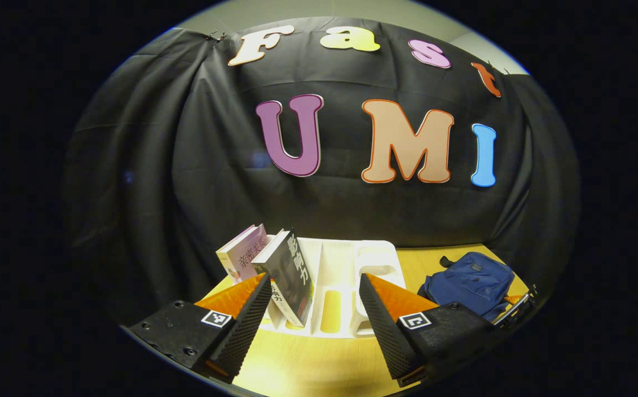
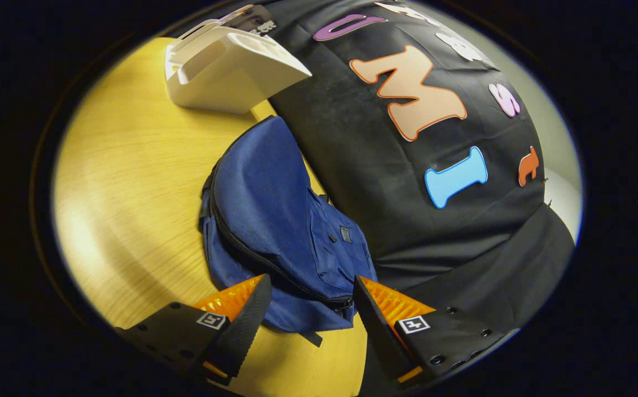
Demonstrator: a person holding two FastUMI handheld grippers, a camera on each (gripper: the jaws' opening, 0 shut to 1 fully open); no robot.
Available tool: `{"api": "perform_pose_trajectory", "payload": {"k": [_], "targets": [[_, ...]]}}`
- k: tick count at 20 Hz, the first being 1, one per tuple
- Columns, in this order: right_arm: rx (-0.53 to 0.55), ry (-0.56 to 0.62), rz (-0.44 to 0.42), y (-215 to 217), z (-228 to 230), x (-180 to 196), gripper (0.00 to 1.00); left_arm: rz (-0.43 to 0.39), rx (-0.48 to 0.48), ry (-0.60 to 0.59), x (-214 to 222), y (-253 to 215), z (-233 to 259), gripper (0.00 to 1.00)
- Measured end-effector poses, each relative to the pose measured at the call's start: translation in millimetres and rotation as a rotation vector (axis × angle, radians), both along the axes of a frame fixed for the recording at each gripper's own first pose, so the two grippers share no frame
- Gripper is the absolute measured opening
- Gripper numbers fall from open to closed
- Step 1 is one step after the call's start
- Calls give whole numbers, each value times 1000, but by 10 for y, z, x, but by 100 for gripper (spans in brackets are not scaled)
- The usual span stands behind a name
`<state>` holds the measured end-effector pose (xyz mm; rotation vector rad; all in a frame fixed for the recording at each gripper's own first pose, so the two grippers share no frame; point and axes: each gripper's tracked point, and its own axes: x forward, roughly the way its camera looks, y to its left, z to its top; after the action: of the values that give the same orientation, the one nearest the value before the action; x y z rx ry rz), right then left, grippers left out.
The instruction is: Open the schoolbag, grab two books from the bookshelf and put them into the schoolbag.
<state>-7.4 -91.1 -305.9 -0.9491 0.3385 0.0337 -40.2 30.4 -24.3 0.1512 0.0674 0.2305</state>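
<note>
open fingers over bookshelf and closed schoolbag

left gripper (image 1: 314, 300) sits nearest the lens in the left gripper view, its two fingers spread wide with nothing between them, each carrying a small square black-and-white marker. beyond them a white plastic slotted bookshelf (image 1: 346, 275) stands on the pale yellow wooden table (image 1: 296, 366). two books lean in its left slots: a pale pink-white book (image 1: 241, 255) with chinese characters down its cover, and just beside it a black book (image 1: 291, 278) with large pale chinese characters on its cover; i cannot read either title with certainty. to the right of the shelf, apart from it, lies the blue fabric schoolbag (image 1: 470, 284).

right gripper (image 2: 312, 306) is likewise wide open and holds nothing, its fingers flanking the near end of the schoolbag (image 2: 274, 220), which lies on the table (image 2: 131, 182) with its dark zip closed. a small dark label patch on its front pocket is too small to read. the bookshelf (image 2: 225, 71) stands farther off.
</note>
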Motion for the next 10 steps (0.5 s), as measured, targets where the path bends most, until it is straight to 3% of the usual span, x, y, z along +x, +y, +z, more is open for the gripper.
{"api": "perform_pose_trajectory", "payload": {"k": [1, 4, 5, 8, 9, 10], "targets": [[-10, 1, 4, 12, -11, 20, 96, 10, -1, 0, -7, 30, 4, 90], [-53, 1, 23, 71, -56, 73, 100, 34, -4, 1, -32, 105, 10, 94], [-65, 1, 28, 89, -69, 94, 96, 41, -4, 1, -28, 127, 14, 94], [-72, -6, 26, 101, -45, 151, 96, 57, -11, 6, -30, 185, -5, 94], [-67, -12, 24, 111, -29, 186, 88, 60, -17, 12, -28, 188, -29, 94], [-63, -20, 23, 136, 12, 223, 96, 63, -23, 15, -25, 194, -35, 94]]}}
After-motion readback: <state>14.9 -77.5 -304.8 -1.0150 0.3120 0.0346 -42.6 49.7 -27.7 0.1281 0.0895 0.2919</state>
